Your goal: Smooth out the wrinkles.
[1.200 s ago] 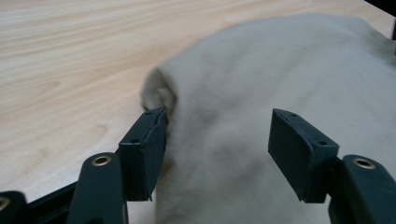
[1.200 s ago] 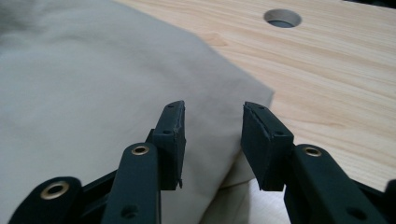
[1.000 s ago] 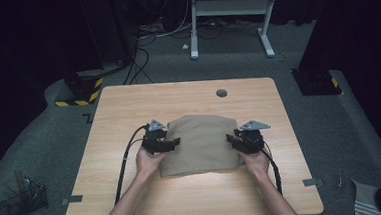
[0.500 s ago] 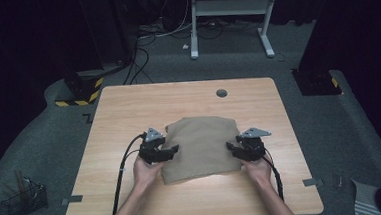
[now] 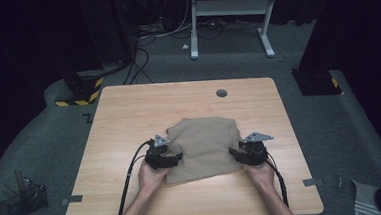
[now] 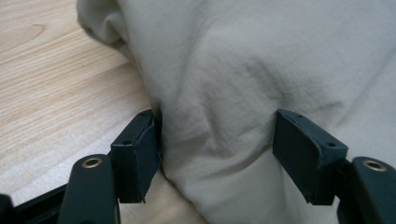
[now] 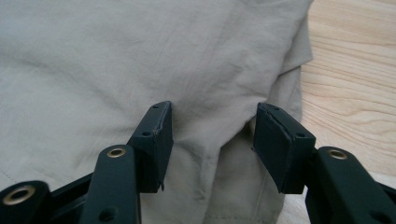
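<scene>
The folded beige cloth [image 5: 204, 146] lay on the wooden table [image 5: 129, 116], on the person's side of the round grommet hole [image 5: 221, 93] and well apart from it. Since a second ago both hands had drawn back toward the near edge of the cloth. The left gripper [image 5: 167, 160] sat at its near left corner, the right gripper [image 5: 245, 154] at its near right corner. The right gripper's jaws had just been opening, the left's hardly moved; in both gripper views a fold of cloth [image 6: 219, 140] [image 7: 210, 140] bulged between the spread pads without being pinched. Judging by this, the fold was released and set down, so the next move probably called for a fresh grip or smoothing.
</scene>
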`<state>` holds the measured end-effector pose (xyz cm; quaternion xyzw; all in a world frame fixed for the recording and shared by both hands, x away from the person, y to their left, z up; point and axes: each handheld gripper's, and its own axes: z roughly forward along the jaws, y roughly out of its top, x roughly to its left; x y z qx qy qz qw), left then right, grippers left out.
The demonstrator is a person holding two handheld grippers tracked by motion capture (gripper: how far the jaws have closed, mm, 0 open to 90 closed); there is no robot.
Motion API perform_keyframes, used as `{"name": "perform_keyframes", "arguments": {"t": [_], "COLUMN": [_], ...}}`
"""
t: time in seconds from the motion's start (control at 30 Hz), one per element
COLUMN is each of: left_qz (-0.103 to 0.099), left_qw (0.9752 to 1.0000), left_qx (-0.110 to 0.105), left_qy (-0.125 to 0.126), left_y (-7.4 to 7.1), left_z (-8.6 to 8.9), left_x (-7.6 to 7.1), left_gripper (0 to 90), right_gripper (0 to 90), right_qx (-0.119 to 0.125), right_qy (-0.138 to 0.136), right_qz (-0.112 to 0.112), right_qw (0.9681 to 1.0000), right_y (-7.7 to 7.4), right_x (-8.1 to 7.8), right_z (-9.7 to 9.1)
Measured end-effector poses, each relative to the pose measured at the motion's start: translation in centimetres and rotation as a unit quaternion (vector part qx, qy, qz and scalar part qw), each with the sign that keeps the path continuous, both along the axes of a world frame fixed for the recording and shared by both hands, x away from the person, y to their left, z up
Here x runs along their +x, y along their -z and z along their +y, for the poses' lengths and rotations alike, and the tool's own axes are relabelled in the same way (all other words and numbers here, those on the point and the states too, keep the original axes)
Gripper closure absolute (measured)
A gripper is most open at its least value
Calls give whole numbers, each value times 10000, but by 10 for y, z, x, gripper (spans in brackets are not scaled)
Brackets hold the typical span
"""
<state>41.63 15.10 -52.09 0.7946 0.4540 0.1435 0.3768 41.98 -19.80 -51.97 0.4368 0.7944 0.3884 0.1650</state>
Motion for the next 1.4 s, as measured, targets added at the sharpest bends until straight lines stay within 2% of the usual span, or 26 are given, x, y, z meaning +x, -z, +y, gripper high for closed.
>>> {"name": "perform_keyframes", "arguments": {"t": [0.23, 0.37, 0.47, 0.63, 0.73, 0.9, 1.13, 1.4], "left_qz": [-6, 26, -54, -185, -271, -402, -420, -444], "left_qw": [9998, 9995, 9991, 9989, 9984, 9979, 9973, 9967], "left_qx": [91, 30, -60, -80, -228, -255, -254, -190], "left_qy": [-177, -301, -423, -426, -445, -429, -540, -647], "left_y": [-2, -1, -3, -15, -24, -34, -34, -32], "left_z": [6, 11, 16, 24, 31, 40, 54, 67], "left_x": [25, 41, 43, 34, 27, 15, 1, -14], "left_gripper": [333, 327, 333, 331, 326, 322, 315, 309], "right_gripper": [467, 464, 463, 469, 469, 469, 472, 475], "right_qx": [45, 55, 49, 76, 141, 217, 267, 332], "right_qy": [33, 100, 140, 158, 168, 206, 399, 598], "right_qz": [49, 100, 87, -27, -130, -259, -381, -376], "right_qw": [10000, 9999, 9999, 9998, 9997, 9992, 9981, 9969], "right_y": [2, 3, 2, -4, -11, -19, -23, -24], "right_x": [12, 21, 26, 21, 16, 7, -1, -8], "right_z": [10, 16, 18, 16, 10, 1, -19, -33]}}
